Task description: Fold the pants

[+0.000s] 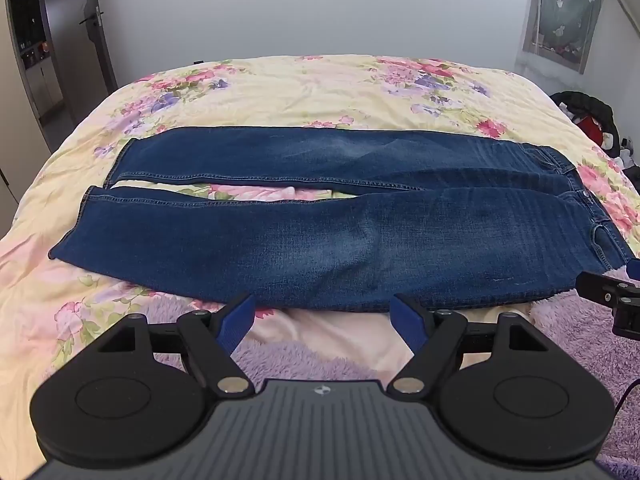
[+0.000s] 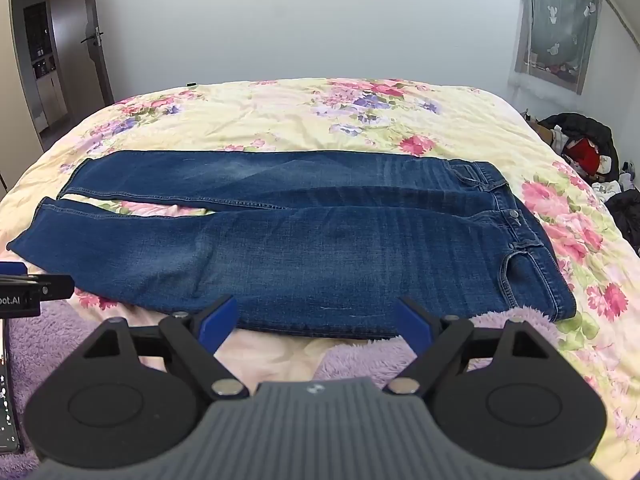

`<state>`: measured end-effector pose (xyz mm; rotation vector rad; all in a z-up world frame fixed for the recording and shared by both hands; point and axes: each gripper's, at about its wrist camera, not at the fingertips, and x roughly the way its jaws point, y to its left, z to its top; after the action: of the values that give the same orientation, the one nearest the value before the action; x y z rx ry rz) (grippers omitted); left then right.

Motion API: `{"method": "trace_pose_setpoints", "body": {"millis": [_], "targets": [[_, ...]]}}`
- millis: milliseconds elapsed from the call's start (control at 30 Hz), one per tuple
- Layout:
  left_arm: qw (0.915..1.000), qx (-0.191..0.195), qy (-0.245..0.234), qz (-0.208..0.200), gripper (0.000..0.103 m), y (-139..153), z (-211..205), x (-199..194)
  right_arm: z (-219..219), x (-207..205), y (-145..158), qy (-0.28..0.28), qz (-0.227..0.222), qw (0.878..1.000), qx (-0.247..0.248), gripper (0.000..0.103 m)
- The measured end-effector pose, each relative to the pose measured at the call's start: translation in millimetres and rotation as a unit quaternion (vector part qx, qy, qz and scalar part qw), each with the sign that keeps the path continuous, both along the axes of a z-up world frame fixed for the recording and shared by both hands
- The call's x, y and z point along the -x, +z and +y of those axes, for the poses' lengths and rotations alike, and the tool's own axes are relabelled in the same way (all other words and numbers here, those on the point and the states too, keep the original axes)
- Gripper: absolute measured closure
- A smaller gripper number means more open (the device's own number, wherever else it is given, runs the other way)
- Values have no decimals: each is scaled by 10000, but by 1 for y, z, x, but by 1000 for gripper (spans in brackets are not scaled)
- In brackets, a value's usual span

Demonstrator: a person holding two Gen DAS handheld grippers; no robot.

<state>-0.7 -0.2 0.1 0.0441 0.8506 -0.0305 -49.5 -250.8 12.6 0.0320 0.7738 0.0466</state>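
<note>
Between the blue-padded tips of the left gripper (image 1: 323, 314), nothing is being held: its jaws are standing as wide apart as they go, hovering just short of the near edge of the dark blue denim pants (image 1: 320, 216). Over on the right, the right gripper (image 2: 316, 314) is doing the same, spread fully and empty, tilting down toward that same near edge. Each tool is showing at the margin of the other's view, so the two are working side by side.

Outward from the tips, the pants are lying flat and unfolded on the cream floral quilt (image 1: 320, 92), their long axis running crosswise to both grippers: the leg hems (image 1: 86, 220) are pointing left and the buttoned waistband (image 2: 516, 216) is sitting at the right. The two legs are lying parallel, one nearer and one farther, with a sliver of quilt showing between them toward the hems. A fuzzy lilac blanket (image 2: 360, 354) is lying just below the near leg.

Judging by this layout, the left gripper is nearer the hem end and the right is nearer the waist, so each is likely taking its own stretch of the near leg's outer seam to carry it over onto the far leg.
</note>
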Motion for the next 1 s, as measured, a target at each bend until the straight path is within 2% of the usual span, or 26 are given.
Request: {"method": "trace_pose_setpoints", "body": {"millis": [1000], "targets": [[10000,49,-11,-16,13,3,1,2,1,2,3,-70,-31,9999,81,21]]}}
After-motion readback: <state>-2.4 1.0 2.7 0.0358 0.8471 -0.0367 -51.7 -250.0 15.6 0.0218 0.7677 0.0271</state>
